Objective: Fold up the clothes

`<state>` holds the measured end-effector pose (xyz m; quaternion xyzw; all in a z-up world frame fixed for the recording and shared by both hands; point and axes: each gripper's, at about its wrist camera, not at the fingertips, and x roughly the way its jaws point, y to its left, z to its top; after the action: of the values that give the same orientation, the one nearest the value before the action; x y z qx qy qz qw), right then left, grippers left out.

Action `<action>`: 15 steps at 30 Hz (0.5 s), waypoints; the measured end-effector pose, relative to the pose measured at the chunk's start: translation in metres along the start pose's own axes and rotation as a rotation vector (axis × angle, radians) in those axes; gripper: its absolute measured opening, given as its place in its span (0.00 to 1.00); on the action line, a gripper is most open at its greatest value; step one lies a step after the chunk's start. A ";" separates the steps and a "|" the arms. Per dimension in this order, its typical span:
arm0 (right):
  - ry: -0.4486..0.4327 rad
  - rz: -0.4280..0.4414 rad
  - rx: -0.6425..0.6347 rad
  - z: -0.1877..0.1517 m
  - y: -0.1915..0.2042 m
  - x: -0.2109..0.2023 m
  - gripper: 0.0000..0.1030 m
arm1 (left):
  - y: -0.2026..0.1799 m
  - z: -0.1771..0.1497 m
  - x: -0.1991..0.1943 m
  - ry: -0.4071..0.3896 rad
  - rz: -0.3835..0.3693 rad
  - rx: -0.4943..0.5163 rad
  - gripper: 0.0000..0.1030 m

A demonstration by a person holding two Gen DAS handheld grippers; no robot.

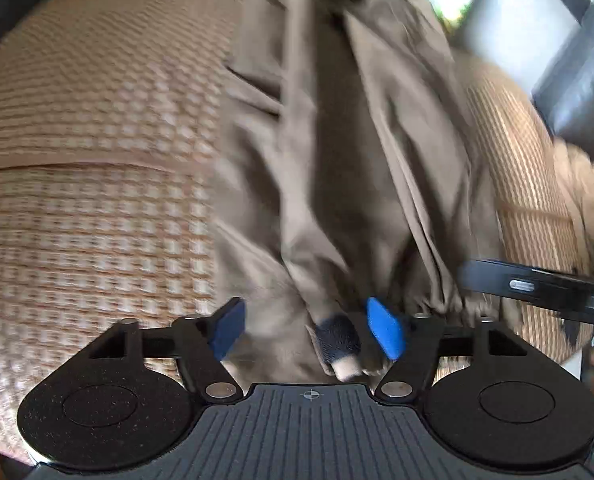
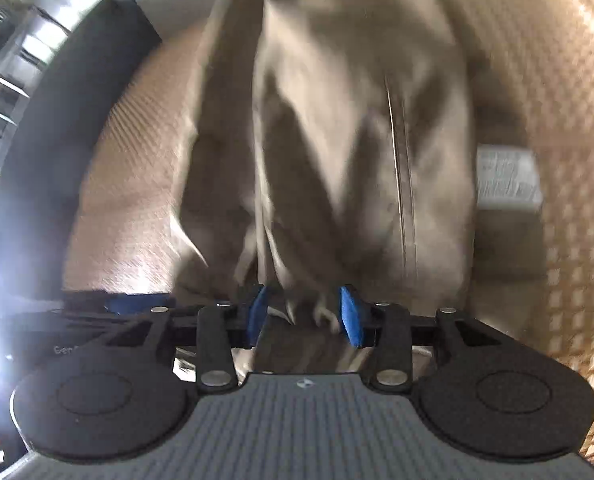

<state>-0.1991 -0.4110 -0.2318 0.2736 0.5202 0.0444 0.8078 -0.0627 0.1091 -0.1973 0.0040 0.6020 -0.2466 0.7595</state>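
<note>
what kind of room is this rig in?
Probably a home living room. The garment lies on a woven checked cover over what looks like a sofa seat, with a dark leather-like cushion beside it and a bright window behind.

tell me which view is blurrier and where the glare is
Right wrist view: heavier motion smear across the brown garment, white glare blown out at the left edge. Left wrist view: milder blur, woven mat pattern still readable, bright window patch at top right; both bowed by fisheye.
</note>
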 end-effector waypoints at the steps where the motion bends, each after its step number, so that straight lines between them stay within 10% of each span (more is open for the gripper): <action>1: -0.034 0.000 -0.006 0.001 -0.002 -0.013 0.61 | 0.005 0.001 -0.003 -0.005 0.016 -0.021 0.81; 9: -0.038 -0.177 0.189 -0.004 -0.065 -0.049 0.76 | 0.020 0.016 0.007 0.020 0.106 -0.055 0.82; 15: 0.006 -0.148 0.315 -0.015 -0.088 -0.037 0.79 | 0.020 0.022 0.011 0.036 0.093 -0.075 0.84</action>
<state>-0.2476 -0.4925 -0.2490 0.3575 0.5418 -0.0964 0.7546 -0.0332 0.1165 -0.2070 0.0076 0.6237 -0.1883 0.7586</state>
